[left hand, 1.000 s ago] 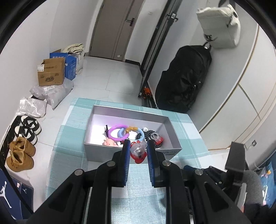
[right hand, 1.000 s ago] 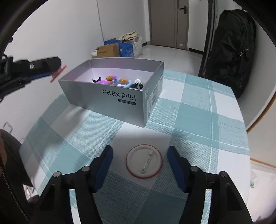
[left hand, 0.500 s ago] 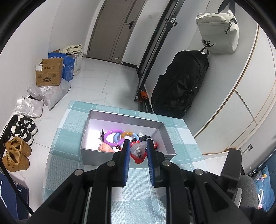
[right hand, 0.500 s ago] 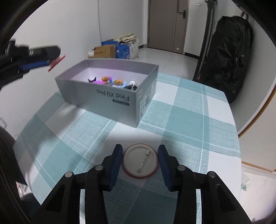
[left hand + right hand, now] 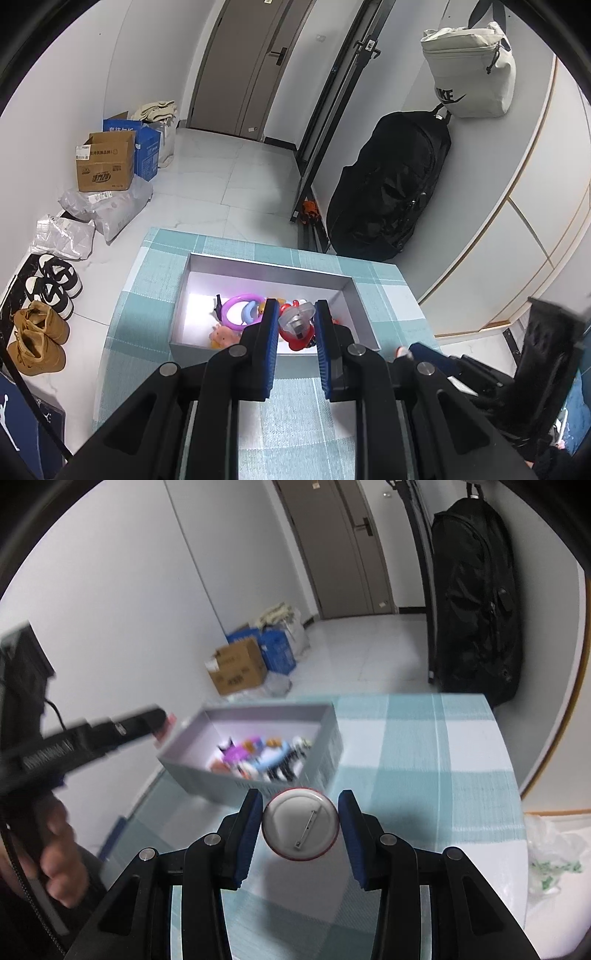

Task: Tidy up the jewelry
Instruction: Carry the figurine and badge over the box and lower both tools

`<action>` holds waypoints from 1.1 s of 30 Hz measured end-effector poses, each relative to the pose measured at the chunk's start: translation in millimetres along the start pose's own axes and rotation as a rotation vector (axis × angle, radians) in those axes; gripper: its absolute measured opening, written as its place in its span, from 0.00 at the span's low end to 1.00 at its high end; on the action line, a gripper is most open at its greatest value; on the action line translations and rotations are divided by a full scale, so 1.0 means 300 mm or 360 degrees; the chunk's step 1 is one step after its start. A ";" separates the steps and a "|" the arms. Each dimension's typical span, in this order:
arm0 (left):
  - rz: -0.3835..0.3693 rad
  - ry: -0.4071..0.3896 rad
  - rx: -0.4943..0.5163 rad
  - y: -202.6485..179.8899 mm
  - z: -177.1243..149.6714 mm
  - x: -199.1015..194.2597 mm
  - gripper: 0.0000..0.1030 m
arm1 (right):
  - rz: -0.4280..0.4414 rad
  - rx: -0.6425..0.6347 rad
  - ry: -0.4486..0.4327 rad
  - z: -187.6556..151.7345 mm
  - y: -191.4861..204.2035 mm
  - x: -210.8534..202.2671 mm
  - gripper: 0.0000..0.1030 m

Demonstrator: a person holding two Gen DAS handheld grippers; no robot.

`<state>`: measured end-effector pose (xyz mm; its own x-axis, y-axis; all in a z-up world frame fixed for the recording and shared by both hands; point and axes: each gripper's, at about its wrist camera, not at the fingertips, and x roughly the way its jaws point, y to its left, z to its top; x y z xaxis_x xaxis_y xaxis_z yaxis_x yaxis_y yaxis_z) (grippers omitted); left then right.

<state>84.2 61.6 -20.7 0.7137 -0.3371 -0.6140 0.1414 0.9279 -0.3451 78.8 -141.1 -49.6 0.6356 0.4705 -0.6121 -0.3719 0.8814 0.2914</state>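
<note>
My left gripper (image 5: 295, 308) is shut on a small red and clear trinket (image 5: 297, 326), held above the near wall of the grey box (image 5: 266, 267). In the box lie a purple ring (image 5: 240, 301), a pink pig figure (image 5: 221, 334) and several other small pieces. In the right wrist view my right gripper (image 5: 300, 797) is shut on a round pin badge (image 5: 300, 825), its white back with a red rim and the pin facing me, lifted off the checked tablecloth (image 5: 424, 760). The box (image 5: 330, 738) stands just beyond it, blurred. The left gripper (image 5: 159, 716) reaches in from the left.
A person's hand (image 5: 59, 853) holds the left gripper's handle. A white plastic bag (image 5: 550, 856) lies past the table's right edge. On the floor are cardboard boxes (image 5: 105, 162), shoes (image 5: 37, 339) and a black backpack (image 5: 391, 192) against the wall.
My right gripper closed on the pin badge and lifted it off the cloth, rolling as it rose. My left gripper kept its grip on the red trinket over the box.
</note>
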 end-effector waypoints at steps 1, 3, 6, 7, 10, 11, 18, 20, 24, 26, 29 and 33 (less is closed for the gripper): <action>-0.0001 0.0005 -0.0005 0.001 0.005 0.005 0.14 | 0.0020 0.0005 -0.0009 0.010 0.002 -0.002 0.40; -0.0001 0.0009 -0.0010 0.000 0.013 0.013 0.14 | 0.0058 0.0004 -0.0023 0.033 0.007 -0.002 0.40; 0.0013 0.0013 0.0004 -0.003 0.024 0.025 0.14 | 0.0111 -0.0012 -0.0044 0.075 0.019 0.000 0.40; 0.0018 0.0016 0.0007 -0.003 0.027 0.030 0.14 | 0.0126 -0.0015 -0.0048 0.087 0.021 0.000 0.40; 0.0023 0.0032 0.0005 0.000 0.032 0.044 0.14 | 0.0174 -0.0019 -0.0036 0.115 0.025 0.014 0.40; 0.0018 0.0043 -0.0001 0.004 0.035 0.051 0.14 | 0.0183 -0.0022 -0.0031 0.123 0.027 0.019 0.40; 0.0021 0.0091 -0.0003 0.003 0.054 0.093 0.14 | 0.0260 -0.0017 0.0005 0.165 0.024 0.077 0.40; 0.0021 0.0103 -0.0002 0.001 0.058 0.105 0.14 | 0.0274 -0.0022 0.0007 0.178 0.021 0.090 0.40; 0.0010 0.0130 -0.0004 0.002 0.070 0.136 0.14 | 0.0298 -0.0042 0.0011 0.212 0.018 0.127 0.40; 0.0017 0.0137 0.0008 0.001 0.076 0.153 0.14 | 0.0305 -0.0044 0.0016 0.224 0.010 0.145 0.40; 0.0014 0.0158 0.0000 0.006 0.083 0.173 0.14 | 0.0323 -0.0034 0.0021 0.237 0.001 0.175 0.40; -0.0002 0.0195 -0.0018 0.017 0.091 0.198 0.14 | 0.0343 0.0000 0.0043 0.243 -0.011 0.217 0.40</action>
<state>146.1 50.7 -39.5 0.6240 -0.3556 -0.6958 0.1338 0.9259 -0.3533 170.7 -110.3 -36.9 0.5231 0.6466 -0.5552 -0.4970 0.7606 0.4176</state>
